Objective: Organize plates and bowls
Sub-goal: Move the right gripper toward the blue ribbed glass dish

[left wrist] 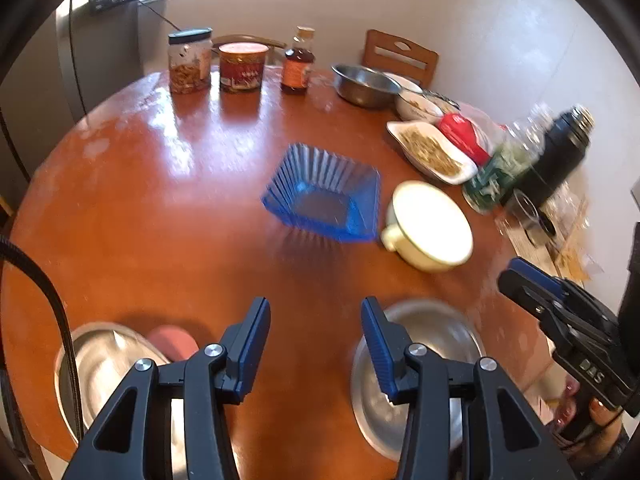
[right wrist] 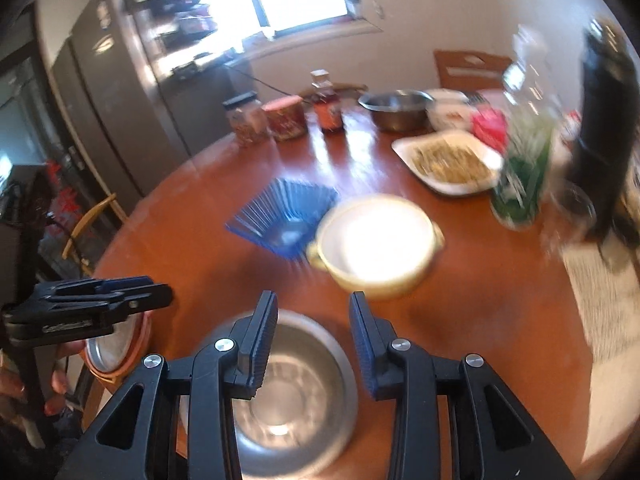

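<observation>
While both grippers are hovering empty above the round brown wooden table [left wrist: 160, 208], a steel plate on a pink plate [left wrist: 100, 360] is sitting at the near left edge, seemingly already stacked. The left gripper [left wrist: 316, 320] is holding its fingers apart, touching nothing. A round steel bowl [right wrist: 288, 392] is resting at the near edge beneath the right gripper [right wrist: 314, 312], fingers likewise apart.

Our left black plastic two-finger claw [left wrist: 316, 344] and matching right claw [right wrist: 314, 336] carry ribbed blue pads, silver screws, white lettering; a black braided cable [left wrist: 48, 300] trails left.
</observation>
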`<action>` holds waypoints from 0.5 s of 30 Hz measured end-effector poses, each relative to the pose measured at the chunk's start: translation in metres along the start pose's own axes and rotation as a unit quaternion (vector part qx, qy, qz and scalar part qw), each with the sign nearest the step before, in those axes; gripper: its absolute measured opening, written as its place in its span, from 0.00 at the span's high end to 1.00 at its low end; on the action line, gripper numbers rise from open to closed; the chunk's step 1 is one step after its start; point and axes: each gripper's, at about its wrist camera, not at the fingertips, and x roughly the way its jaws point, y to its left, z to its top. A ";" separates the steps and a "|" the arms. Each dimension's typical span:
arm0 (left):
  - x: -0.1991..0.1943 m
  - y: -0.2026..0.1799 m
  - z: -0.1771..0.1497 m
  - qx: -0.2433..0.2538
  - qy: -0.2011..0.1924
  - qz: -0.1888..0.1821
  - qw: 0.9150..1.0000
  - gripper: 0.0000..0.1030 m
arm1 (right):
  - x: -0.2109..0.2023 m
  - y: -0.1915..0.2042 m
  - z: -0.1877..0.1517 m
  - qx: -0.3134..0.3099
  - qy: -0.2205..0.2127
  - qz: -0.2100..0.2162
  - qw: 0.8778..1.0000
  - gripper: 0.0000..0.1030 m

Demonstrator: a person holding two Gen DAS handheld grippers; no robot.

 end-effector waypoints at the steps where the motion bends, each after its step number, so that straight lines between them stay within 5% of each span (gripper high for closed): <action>1: 0.000 0.001 0.005 -0.003 0.000 0.004 1.000 0.54 | 0.001 0.002 0.007 -0.007 -0.002 0.002 1.000 0.63; 8: 0.019 0.012 0.047 -0.020 0.006 0.029 0.999 0.54 | 0.034 -0.002 0.058 -0.034 0.022 0.021 0.999 0.62; 15: 0.062 0.032 0.060 -0.068 0.046 0.030 0.996 0.54 | 0.100 -0.022 0.099 -0.032 0.090 0.016 0.995 0.62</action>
